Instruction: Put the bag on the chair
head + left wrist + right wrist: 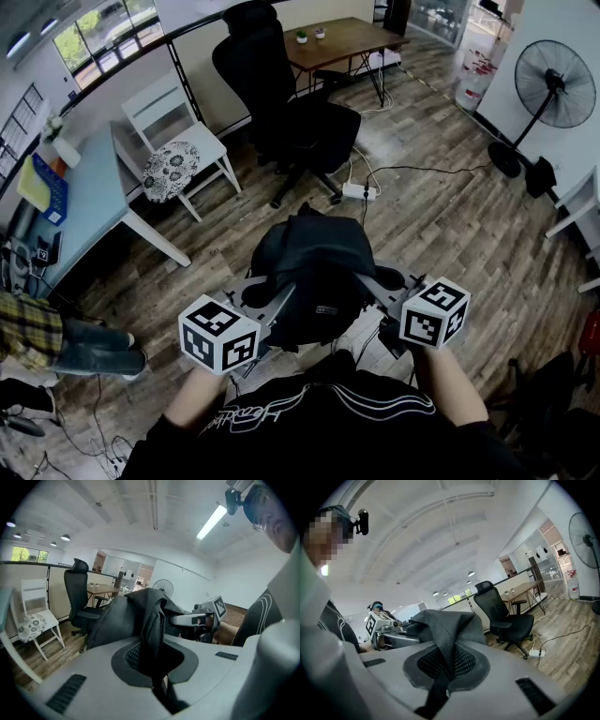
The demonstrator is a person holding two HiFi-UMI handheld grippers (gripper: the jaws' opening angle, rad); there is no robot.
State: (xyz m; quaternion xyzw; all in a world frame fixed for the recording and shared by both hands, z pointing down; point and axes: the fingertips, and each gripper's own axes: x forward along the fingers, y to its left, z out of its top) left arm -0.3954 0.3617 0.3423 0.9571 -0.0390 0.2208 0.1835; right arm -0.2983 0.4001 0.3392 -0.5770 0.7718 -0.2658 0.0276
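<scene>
We're standing over the wood floor [450, 225], with the black office chair [300, 122] straight ahead and a wooden bench [342, 39] behind it. There's a light bench [94, 197] at left, and a white chair [164, 108] carrying a patterned cushion [171, 171] just beside it. A standing fan [555, 84] is far right. The black bag [314, 262] hangs in the air between our two grippers, close to our chest, short of the office chair and touching neither it nor the floor. Left gripper [154, 667]: fingers clamped together on a black mesh strap of the bag. Right gripper [440, 677]: fingers closed on a strap at the bag's other side. A white power strip [359, 191] lies on the floor between bag and office chair, its cable trailing right
</scene>
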